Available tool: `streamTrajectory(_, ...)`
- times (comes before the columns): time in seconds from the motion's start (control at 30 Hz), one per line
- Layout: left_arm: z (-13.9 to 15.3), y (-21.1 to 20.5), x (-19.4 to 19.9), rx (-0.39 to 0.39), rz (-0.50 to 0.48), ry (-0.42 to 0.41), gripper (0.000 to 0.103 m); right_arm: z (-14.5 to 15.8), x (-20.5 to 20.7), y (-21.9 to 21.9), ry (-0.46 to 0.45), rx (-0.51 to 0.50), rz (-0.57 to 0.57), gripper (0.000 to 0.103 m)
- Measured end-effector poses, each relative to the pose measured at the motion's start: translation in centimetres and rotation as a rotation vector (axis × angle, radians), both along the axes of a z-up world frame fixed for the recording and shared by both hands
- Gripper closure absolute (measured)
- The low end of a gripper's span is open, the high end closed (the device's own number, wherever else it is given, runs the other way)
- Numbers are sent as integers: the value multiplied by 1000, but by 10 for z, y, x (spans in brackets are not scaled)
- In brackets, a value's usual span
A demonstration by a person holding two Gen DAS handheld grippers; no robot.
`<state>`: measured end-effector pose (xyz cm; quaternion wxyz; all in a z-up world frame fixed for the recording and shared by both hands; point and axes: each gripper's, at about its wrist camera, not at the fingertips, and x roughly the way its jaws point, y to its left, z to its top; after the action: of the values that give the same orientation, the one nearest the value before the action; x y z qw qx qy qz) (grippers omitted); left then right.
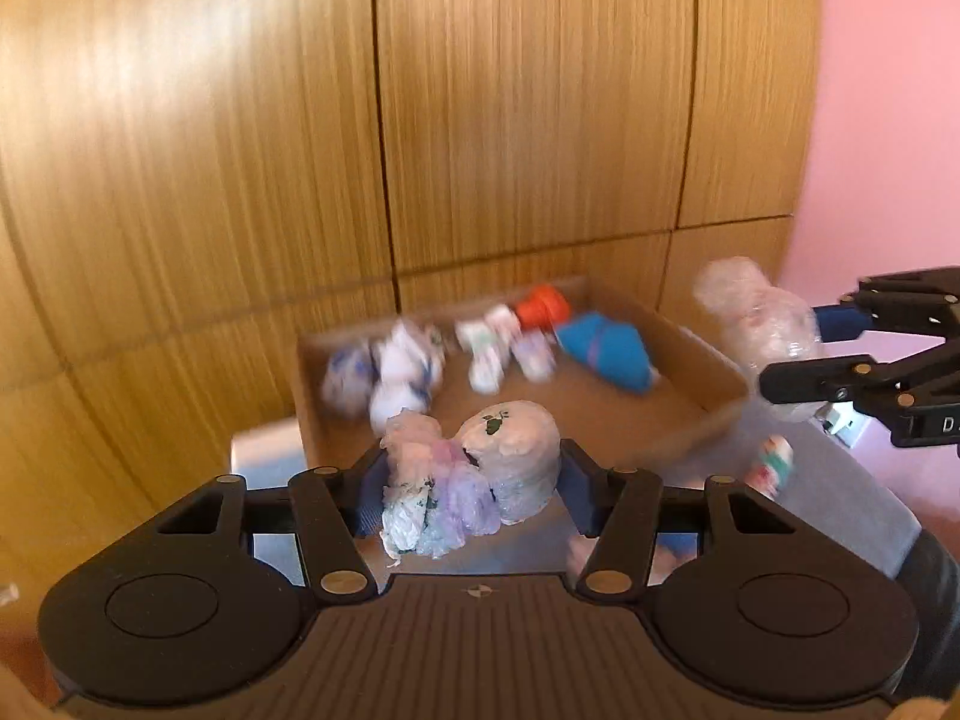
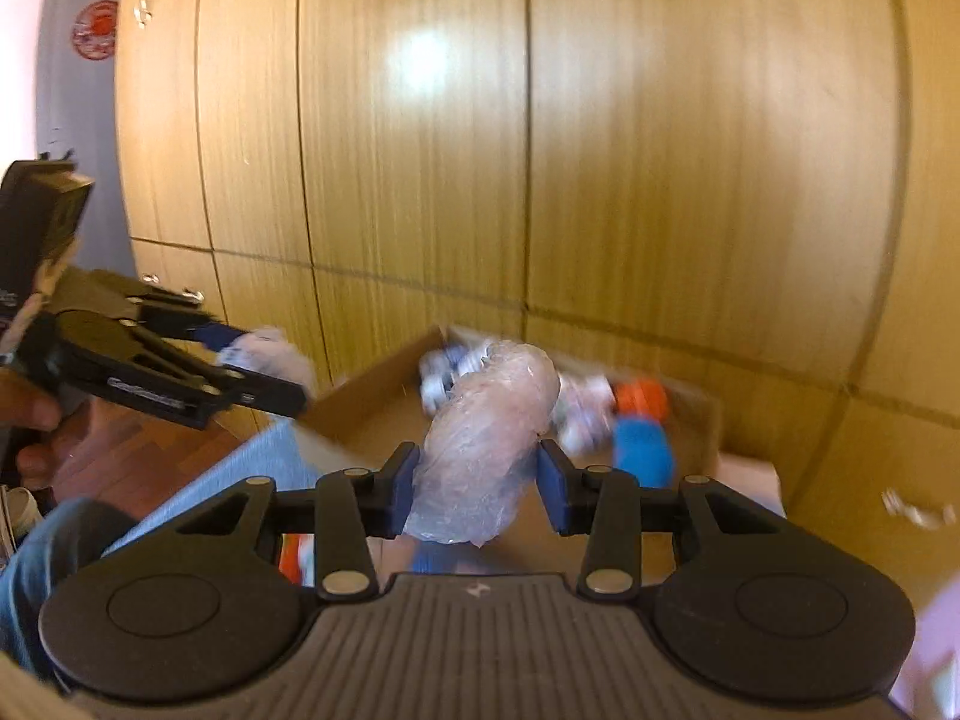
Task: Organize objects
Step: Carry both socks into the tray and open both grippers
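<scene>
Left tongs [image 1: 471,483] clamped on a crumpled plastic bundle [image 1: 468,474], cardboard box [image 1: 717,402] straight ahead and below, the closer pair to its open middle. Right tongs [image 2: 477,483] pinched narrow on a clear-wrapped roll [image 2: 486,450], long axis running forward and up; box lying ahead and lower there too, just past the near wall.
</scene>
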<state>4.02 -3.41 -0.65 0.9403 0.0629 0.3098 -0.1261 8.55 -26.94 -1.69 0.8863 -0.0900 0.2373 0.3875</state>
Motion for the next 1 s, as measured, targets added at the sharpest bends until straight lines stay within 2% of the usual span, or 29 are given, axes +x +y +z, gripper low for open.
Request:
streamTrajectory(0.1, 4, 4, 38, 16, -8, 24, 40, 4, 30, 26, 19, 2, 38, 64)
streamTrajectory(0.2, -6, 7, 74, 33, -12, 72, 40, -2, 55, 51, 37, -23, 74, 64)
streamTrajectory(0.43, -59, 0, 126, 156, -64, 176, 40, -47, 107, 91, 127, -123, 141, 64)
streamTrajectory(0.57, -83, -5, 137, 251, -92, 198, 40, -74, 126, 106, 167, -179, 166, 64)
streamTrajectory(0.7, -94, -3, 141, 289, -127, 212, 40, -91, 137, 121, 189, -214, 191, 64)
streamTrajectory(1.0, -96, 5, 143, 284, -123, 221, 38, -106, 147, 143, 221, -259, 222, 64)
